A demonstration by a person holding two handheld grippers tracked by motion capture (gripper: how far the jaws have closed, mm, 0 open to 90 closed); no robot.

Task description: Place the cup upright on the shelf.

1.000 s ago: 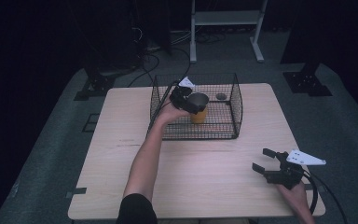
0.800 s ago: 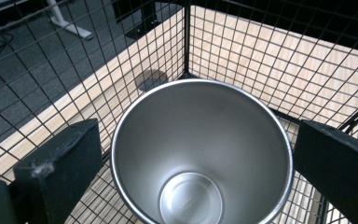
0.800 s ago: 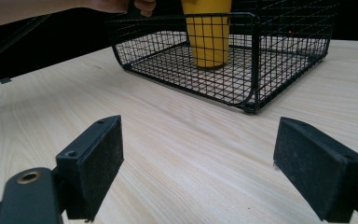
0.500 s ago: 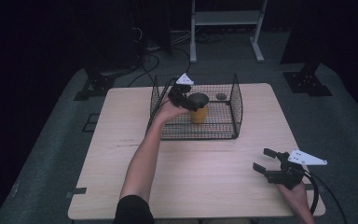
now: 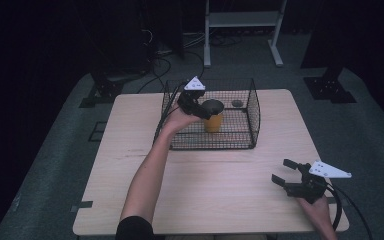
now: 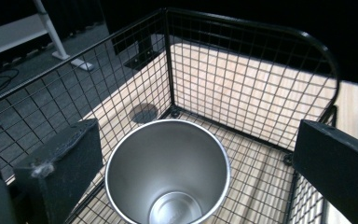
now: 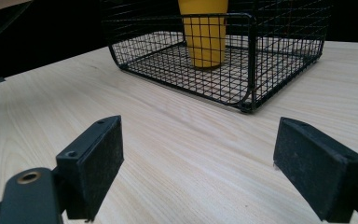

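The left gripper [image 5: 200, 107] is positioned inside the wire basket [image 5: 252, 107], at the basket's left end, directly above the yellow cup [image 5: 213, 121]. In the left gripper view, its jaws are spread wide, one on either side of the cup's rim, with a visible gap between each jaw and the steel-lined cup [image 6: 168, 170]. The jaws grip nothing. The cup stands upright on the basket floor, left of the basket's centre, with its open mouth facing up. A small dark round disc [image 5: 237, 103] lies on the basket floor near the far right corner, well apart from the cup.

The basket sits on the far half of the wooden table [image 5: 130, 150].

The right gripper [image 5: 286, 172] is held low over the near right corner of the table, well apart from the basket. In the right gripper view, its jaws are released and wide apart, with bare table top [image 7: 191, 158] between them. Beyond the jaws, the cup [image 7: 204, 32] is seen through the basket mesh [image 7: 251, 60].
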